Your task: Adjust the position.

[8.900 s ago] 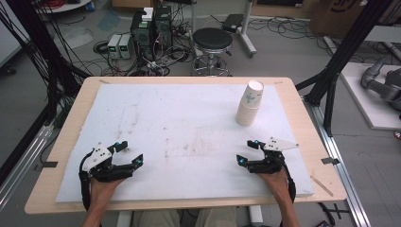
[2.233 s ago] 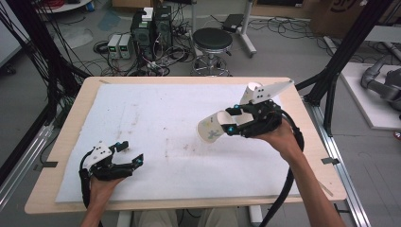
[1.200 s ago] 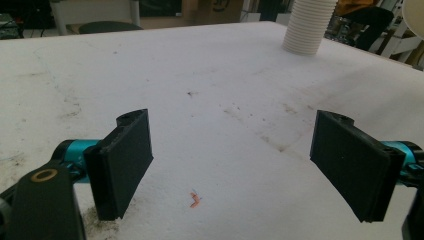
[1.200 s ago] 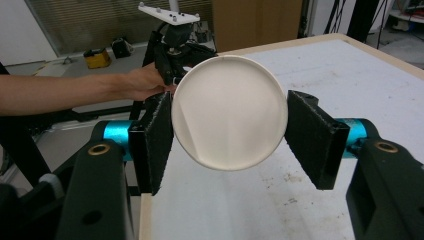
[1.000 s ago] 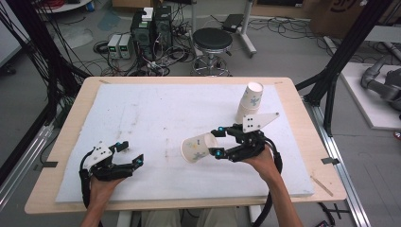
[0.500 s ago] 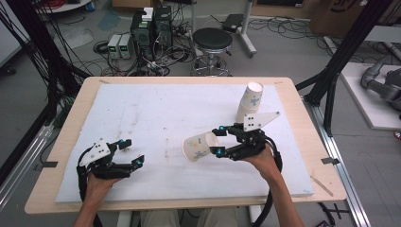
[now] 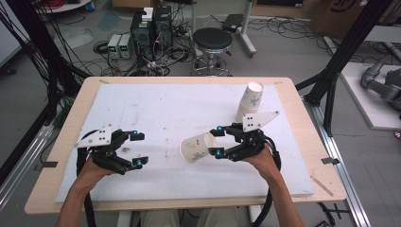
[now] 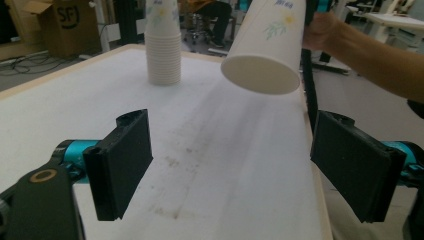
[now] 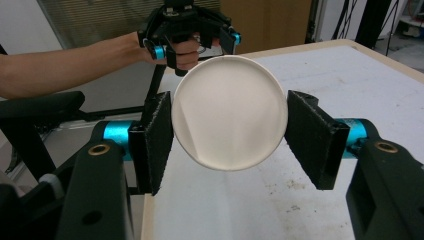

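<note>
You hold a single paper cup on its side in your right gripper, at the centre of the high view, its open mouth turned toward the left of the frame and clear of the white mat. In the right gripper view its flat base sits between the two black pads, both jaws closed against its sides; held this way, the mouth stays free, likely so the other hand can reach it. Your left gripper hangs at the lower left of the high view, jaws spread wide and holding nothing, the cup well apart to its right. In the left gripper view the cup shows in the upper middle, beyond and above the open pads. The stack of cups stands upright at the upper right of the mat
</note>
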A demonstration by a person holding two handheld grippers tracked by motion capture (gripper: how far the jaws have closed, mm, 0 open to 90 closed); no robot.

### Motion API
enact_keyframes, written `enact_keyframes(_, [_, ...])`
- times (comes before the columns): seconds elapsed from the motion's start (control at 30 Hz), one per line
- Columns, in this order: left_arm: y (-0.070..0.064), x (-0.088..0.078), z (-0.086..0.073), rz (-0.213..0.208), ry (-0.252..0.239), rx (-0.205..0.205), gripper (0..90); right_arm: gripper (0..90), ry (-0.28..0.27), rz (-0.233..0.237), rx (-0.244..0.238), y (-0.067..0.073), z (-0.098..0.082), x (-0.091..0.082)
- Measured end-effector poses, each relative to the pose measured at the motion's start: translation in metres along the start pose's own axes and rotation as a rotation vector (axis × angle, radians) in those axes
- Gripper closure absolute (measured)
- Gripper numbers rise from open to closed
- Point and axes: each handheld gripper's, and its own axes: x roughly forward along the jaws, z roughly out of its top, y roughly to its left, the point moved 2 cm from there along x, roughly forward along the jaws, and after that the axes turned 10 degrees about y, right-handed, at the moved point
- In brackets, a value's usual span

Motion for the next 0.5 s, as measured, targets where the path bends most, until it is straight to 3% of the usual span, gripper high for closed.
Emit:
enact_keyframes(0.23, [-0.005, 0.012, 0.021, -0.023, -0.013, 0.05, 15.5, 38.7, 0.002, 0.006, -0.011, 0.002, 0.002, 0.001])
enact_keyframes(0.5, [-0.012, 0.045, 0.042, -0.088, -0.016, 0.089, 15.5, 38.7, -0.005, 0.013, -0.021, 0.004, 0.004, 0.002])
